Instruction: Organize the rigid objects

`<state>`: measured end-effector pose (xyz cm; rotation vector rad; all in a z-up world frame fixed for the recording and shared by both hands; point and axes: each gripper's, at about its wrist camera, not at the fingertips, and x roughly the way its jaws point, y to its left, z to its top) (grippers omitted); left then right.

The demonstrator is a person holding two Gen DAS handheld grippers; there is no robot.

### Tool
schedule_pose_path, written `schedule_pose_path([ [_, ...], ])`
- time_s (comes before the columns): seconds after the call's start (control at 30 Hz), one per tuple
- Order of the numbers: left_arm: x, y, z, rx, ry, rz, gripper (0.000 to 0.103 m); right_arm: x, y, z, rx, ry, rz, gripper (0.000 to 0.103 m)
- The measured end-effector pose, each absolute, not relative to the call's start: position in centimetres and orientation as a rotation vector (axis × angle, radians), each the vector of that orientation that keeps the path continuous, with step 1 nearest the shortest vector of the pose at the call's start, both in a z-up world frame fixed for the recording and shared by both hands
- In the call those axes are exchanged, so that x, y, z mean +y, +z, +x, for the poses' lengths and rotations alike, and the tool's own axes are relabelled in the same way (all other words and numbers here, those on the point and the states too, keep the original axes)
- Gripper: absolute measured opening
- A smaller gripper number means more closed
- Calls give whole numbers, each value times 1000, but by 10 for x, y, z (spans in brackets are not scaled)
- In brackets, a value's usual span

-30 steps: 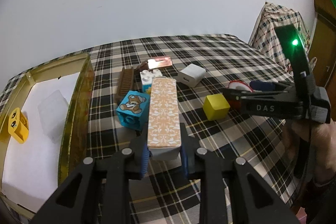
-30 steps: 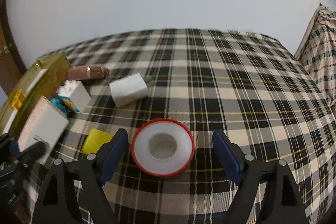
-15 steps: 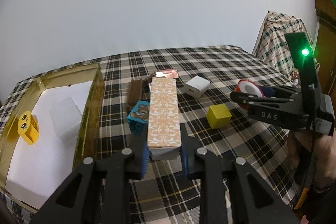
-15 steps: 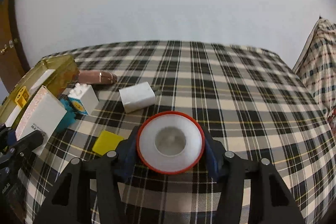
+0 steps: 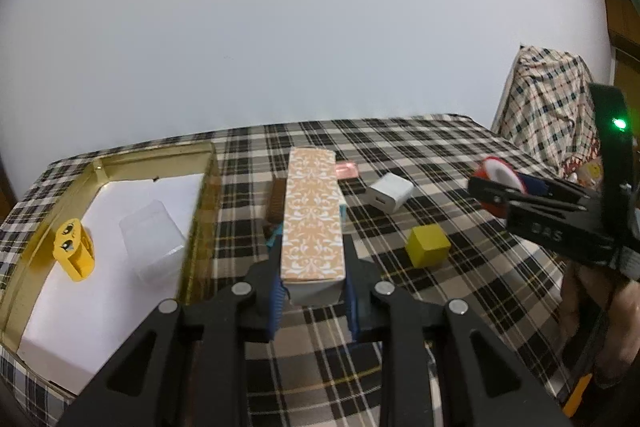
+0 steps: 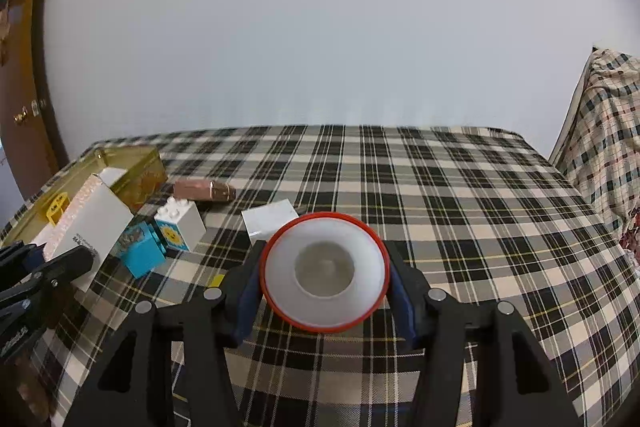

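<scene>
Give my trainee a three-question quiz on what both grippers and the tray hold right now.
1. True or false: the left hand-held gripper is shut on the patterned box.
2. What sits between the right hand-held gripper's pads? A) yellow cube B) red-rimmed tape roll C) white charger
3. Name the yellow item in the gold tray.

Key: 1 true. 2 B, the red-rimmed tape roll. 3 the yellow block with eyes.

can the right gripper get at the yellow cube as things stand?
Probably not yet. The right gripper is shut on the red-rimmed white roll, so its fingers are full. The yellow cube itself sits clear on the plaid cloth, nothing crowding it.
</scene>
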<state>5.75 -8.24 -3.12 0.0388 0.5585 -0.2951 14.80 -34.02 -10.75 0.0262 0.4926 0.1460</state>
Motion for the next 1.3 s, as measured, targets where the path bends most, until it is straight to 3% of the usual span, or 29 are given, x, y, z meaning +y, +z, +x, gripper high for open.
schedule_pose_path([
  [1.3,-85,-17,47,376,-201,37,23,-326,-91,95,210,156,37,58],
])
